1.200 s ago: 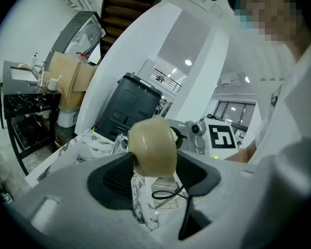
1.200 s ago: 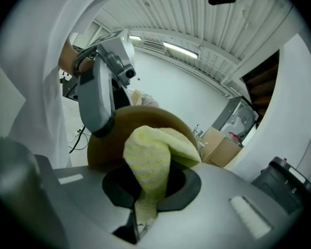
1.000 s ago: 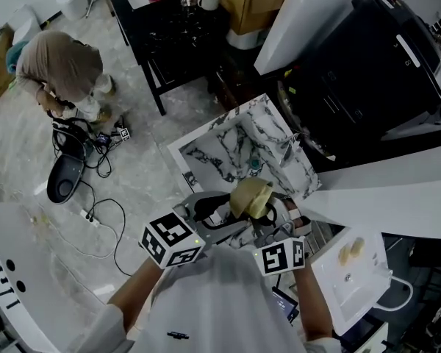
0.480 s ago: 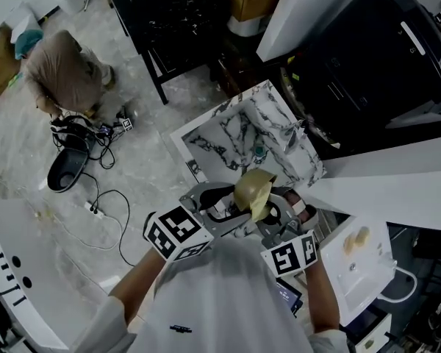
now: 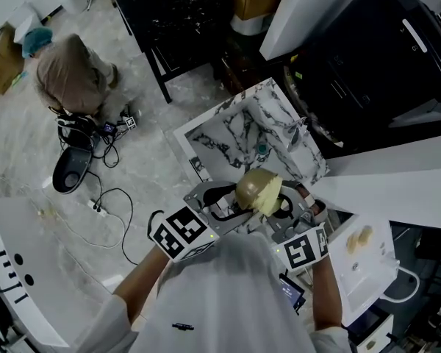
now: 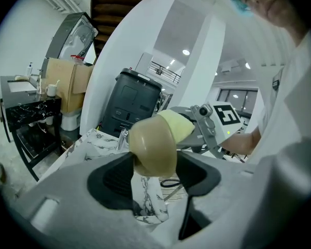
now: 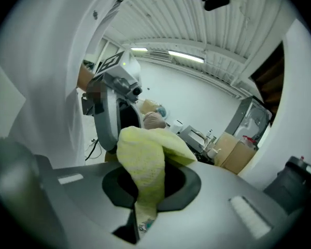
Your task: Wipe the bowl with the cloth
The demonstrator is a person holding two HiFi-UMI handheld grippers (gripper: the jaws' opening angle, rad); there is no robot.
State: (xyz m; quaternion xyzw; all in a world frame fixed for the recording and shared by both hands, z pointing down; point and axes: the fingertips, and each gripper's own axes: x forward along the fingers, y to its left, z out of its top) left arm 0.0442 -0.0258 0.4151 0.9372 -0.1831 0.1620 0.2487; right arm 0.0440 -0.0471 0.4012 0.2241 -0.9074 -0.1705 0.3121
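A tan bowl (image 5: 250,187) is held up in the air, above the marble-patterned table, with its rounded outside toward the head camera. My left gripper (image 5: 231,199) is shut on the bowl's rim; in the left gripper view the bowl (image 6: 153,144) fills the space between the jaws. A yellow cloth (image 5: 272,195) presses against the bowl's right side. My right gripper (image 5: 285,210) is shut on it. In the right gripper view the cloth (image 7: 145,160) bunches out of the jaws, with the left gripper (image 7: 111,113) just behind it. The bowl's inside is hidden.
A marble-patterned table (image 5: 235,134) lies just beyond the grippers, and a large black appliance (image 5: 367,57) stands at the right. A white tray (image 5: 356,271) is at the lower right. A person (image 5: 70,68) crouches on the floor by cables (image 5: 95,197). A black table (image 5: 169,20) stands behind.
The cloth has slid from over the bowl to its right side, so the bowl's round outside now shows. Both grippers have drifted slightly right. The crouching person has shifted.
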